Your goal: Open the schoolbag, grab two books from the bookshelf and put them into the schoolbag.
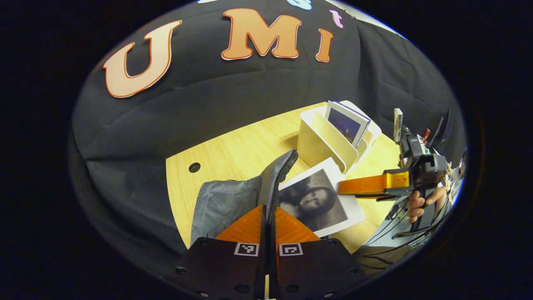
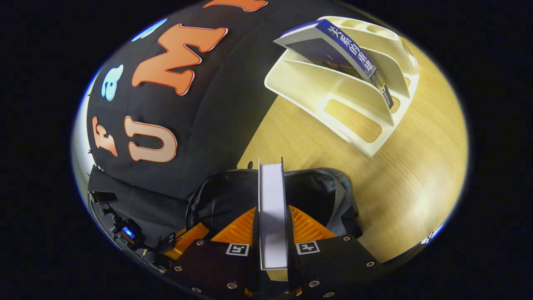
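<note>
My left gripper [image 1: 268,209] is shut on the zipper edge of the grey schoolbag [image 1: 225,202] and holds that edge up. A book with a black-and-white portrait cover [image 1: 316,200] hangs just right of the bag, gripped by my right gripper [image 1: 345,188]. In the right gripper view the same book [image 2: 271,183] stands edge-on, white pages showing, between the fingers of the right gripper [image 2: 272,208]. It sits over the dark open mouth of the schoolbag [image 2: 320,187]. The cream bookshelf [image 1: 320,146] [image 2: 333,96] holds one blue book [image 1: 347,125] [image 2: 345,48].
The light wooden table [image 1: 233,154] [image 2: 416,179] has a cable hole [image 1: 194,167] near its left edge. A hand [image 1: 420,204] grips the right gripper's handle, with cables trailing below. Bare tabletop lies between bag and bookshelf.
</note>
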